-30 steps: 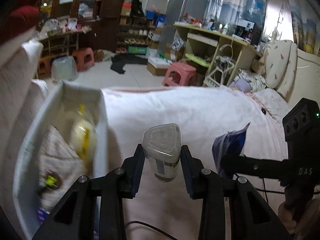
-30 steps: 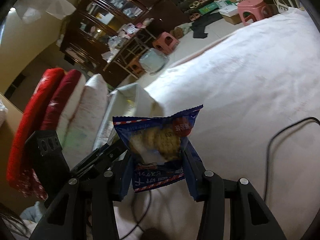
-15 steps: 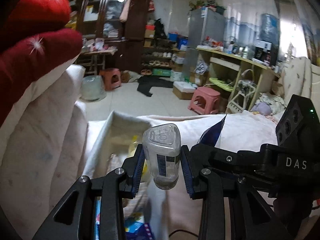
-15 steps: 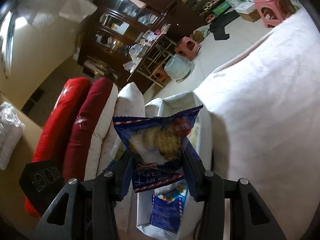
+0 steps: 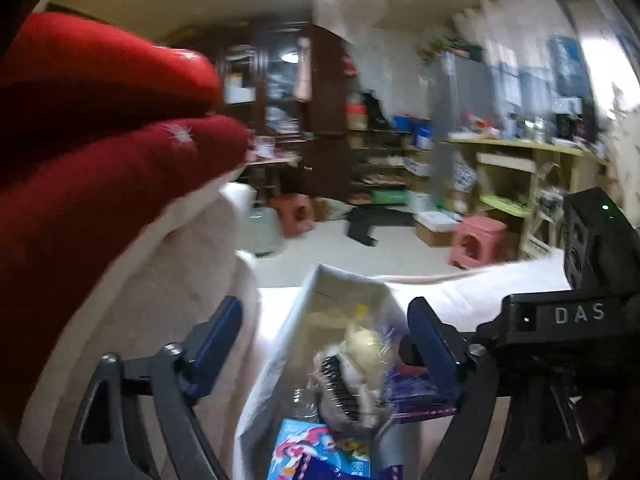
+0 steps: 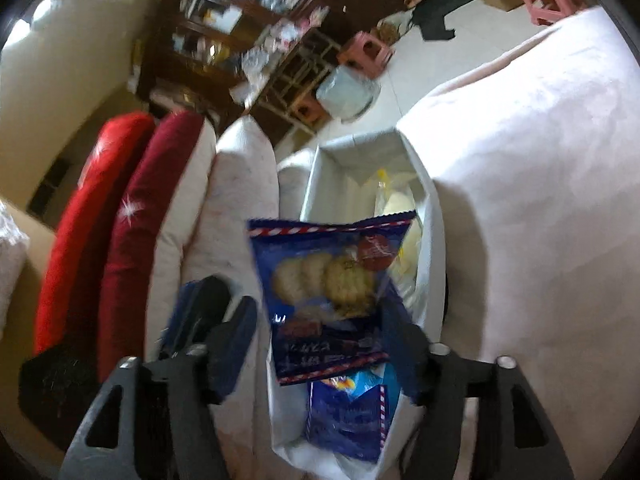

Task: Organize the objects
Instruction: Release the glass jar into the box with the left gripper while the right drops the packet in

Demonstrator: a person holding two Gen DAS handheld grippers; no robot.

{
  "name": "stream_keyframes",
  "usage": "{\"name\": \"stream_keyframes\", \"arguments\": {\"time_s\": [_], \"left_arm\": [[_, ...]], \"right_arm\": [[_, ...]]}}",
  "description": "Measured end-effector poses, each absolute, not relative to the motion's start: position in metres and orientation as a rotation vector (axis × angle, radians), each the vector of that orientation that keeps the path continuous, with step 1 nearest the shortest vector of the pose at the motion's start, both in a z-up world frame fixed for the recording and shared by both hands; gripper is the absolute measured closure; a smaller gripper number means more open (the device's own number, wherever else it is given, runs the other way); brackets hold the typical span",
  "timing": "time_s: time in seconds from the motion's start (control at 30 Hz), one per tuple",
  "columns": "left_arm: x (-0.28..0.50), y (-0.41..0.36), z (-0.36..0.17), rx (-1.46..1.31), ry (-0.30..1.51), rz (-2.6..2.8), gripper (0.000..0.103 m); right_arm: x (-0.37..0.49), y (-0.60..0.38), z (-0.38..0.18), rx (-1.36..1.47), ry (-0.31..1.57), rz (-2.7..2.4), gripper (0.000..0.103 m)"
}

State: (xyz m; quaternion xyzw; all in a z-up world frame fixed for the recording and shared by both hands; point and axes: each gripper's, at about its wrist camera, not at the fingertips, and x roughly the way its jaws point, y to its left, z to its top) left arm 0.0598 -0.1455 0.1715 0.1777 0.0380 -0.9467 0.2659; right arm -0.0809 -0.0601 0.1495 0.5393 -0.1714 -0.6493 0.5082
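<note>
Both grippers hover over the white box [image 6: 434, 216], dropping snacks in. Left gripper [image 5: 324, 344] opening, empty; right gripper [image 6: 320, 340] opening, biscuit pack [image 6: 328, 280] slipping free between its jaws.

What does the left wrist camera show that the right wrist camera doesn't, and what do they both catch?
Only the left wrist view shows the yellow-green shelving and the right gripper's body marked DAS. Only the right wrist view shows the blue cookie packet between the right gripper's opening jaws, its left pad clear of it. Both show the white box of snacks, the red cushions, and the pink stool.
</note>
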Motion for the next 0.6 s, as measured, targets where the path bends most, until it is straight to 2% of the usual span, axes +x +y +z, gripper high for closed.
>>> {"name": "stream_keyframes", "arguments": {"time_s": [0.13,0.23,0.43,0.6], "left_arm": [[0.042,-0.162,0.172,0.764,0.267,-2.583,0.018],[0.037,-0.167,0.168,0.9,0.434,-2.61,0.018],[0.029,-0.134,0.169,1.06,0.365,-2.626,0.018],[0.024,-0.112,0.17,1.112,0.293,-2.662,0.018]], "right_arm": [[-0.08,-0.048,0.149,1.303,-0.406,-1.627,0.037],[-0.084,-0.023,0.146,1.299,-0.492,-1.599,0.037],[-0.078,0.022,0.15,1.298,-0.382,-1.778,0.037],[-0.069,0.042,0.147,1.344,-0.101,-1.935,0.037]]}}
